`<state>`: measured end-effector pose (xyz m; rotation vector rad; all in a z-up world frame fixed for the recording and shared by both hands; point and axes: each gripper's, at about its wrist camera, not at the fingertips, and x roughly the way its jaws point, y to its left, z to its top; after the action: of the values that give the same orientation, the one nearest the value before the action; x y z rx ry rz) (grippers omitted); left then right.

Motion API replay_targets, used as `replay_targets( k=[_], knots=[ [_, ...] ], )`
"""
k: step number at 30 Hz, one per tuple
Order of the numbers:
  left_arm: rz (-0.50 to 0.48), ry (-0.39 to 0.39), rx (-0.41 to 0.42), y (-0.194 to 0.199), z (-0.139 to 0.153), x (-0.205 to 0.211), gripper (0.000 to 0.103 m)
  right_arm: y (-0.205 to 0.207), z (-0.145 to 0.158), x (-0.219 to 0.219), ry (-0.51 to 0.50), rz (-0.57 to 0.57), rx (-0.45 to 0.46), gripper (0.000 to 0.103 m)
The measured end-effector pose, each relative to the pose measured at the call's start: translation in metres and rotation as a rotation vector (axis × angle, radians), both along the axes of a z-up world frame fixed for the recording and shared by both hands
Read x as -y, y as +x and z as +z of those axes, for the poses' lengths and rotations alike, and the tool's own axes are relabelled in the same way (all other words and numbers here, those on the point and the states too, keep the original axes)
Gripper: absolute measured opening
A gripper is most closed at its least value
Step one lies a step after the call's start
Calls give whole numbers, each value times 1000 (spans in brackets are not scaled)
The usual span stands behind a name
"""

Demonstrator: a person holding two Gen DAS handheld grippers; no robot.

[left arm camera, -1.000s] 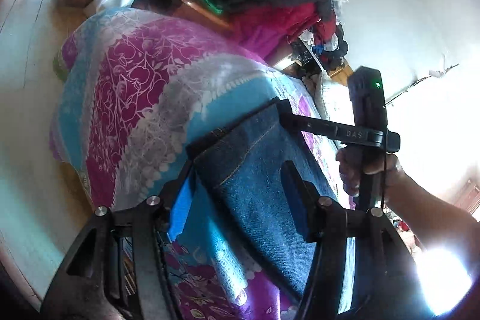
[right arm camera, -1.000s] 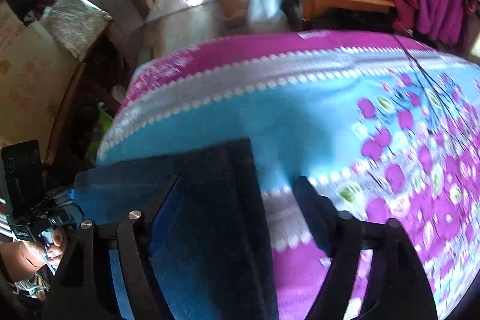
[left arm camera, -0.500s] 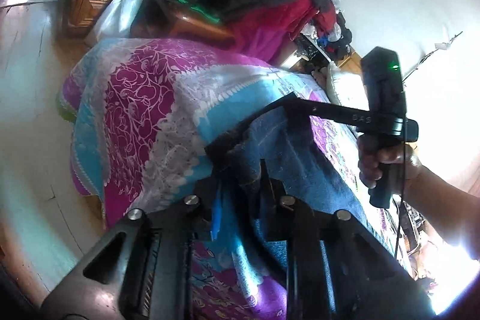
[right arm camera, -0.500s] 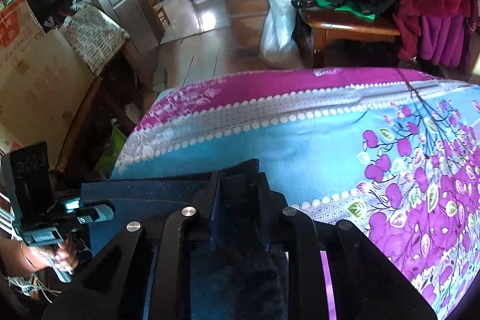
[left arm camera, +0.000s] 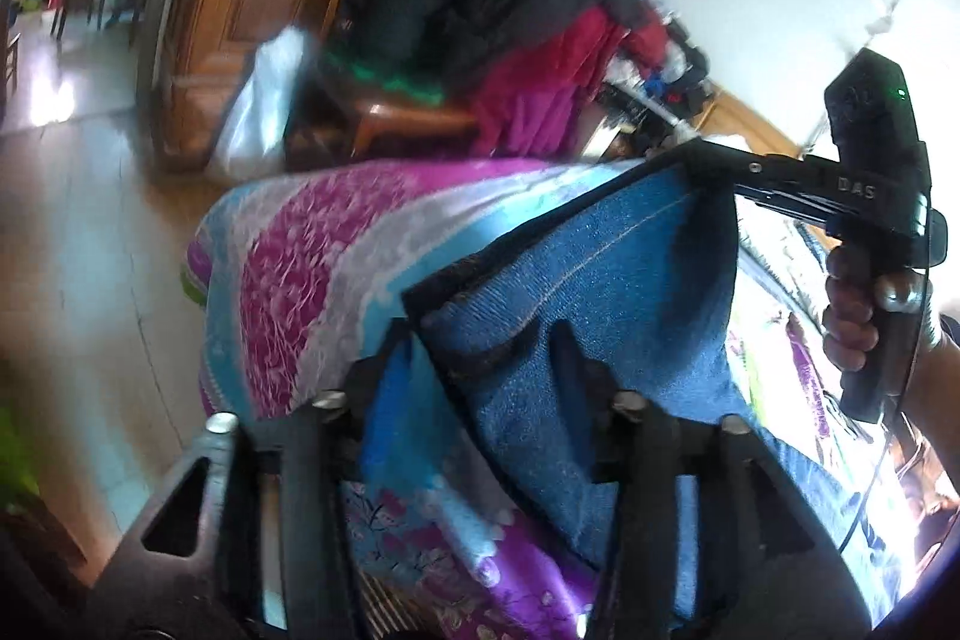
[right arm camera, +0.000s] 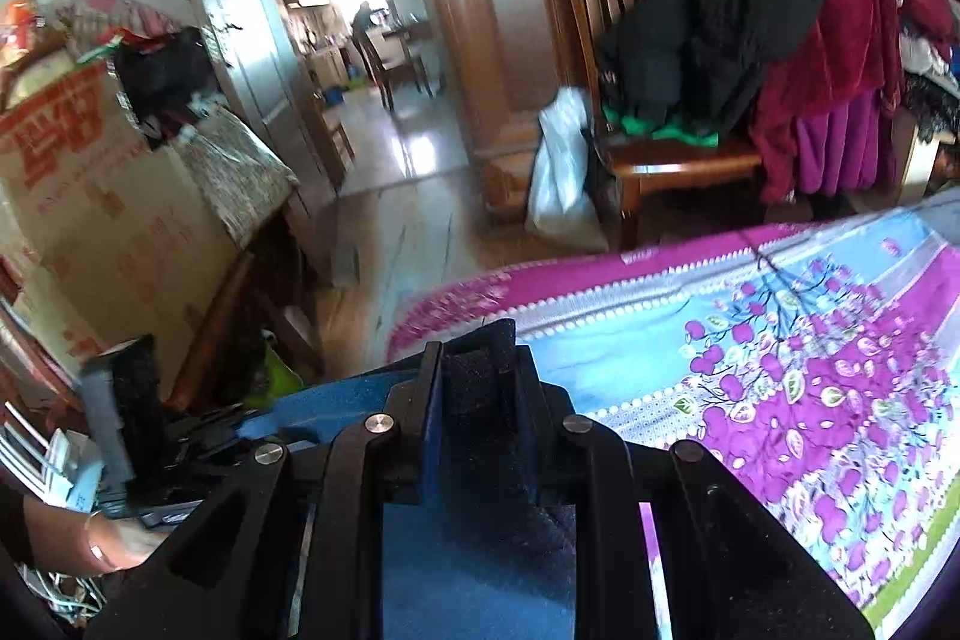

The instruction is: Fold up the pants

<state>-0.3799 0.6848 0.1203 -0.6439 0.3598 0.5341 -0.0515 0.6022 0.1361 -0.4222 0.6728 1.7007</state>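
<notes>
Floral quilted bed (right arm camera: 780, 340), stiff blue denim pants (left arm camera: 600, 280), right gripper (right arm camera: 474, 370) pinching hem

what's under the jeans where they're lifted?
Under the jeans the floral bedspread shows, blue and magenta, running to the bed's edge. The part beneath the denim itself is covered, so anything lying there cannot be seen.

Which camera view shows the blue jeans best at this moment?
The left wrist view. There the jeans show a wide, lit stretch with a seam, hanging between both grippers above the bedspread. In the right wrist view the jeans are a dark, shadowed patch, mostly hidden behind the right gripper.
</notes>
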Motion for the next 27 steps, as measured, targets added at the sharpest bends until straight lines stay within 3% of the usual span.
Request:
replay_targets(
  k=[8,12,15,19,24,27],
  knots=[
    [-98,1,176,0,15,-5,54,-2,47,70,61,-14,25,23],
    [-206,9,263,3,34,3,14,8,61,104,78,-50,9,23],
    [-251,63,255,9,53,18,7,14,71,134,96,-96,18,23],
    [-348,185,274,16,93,69,7,36,84,204,135,-201,-24,22],
    [-674,297,269,44,126,181,7,71,77,338,116,-379,-76,21],
    [-900,371,186,76,114,275,8,89,51,425,61,-497,-100,21]
  ],
)
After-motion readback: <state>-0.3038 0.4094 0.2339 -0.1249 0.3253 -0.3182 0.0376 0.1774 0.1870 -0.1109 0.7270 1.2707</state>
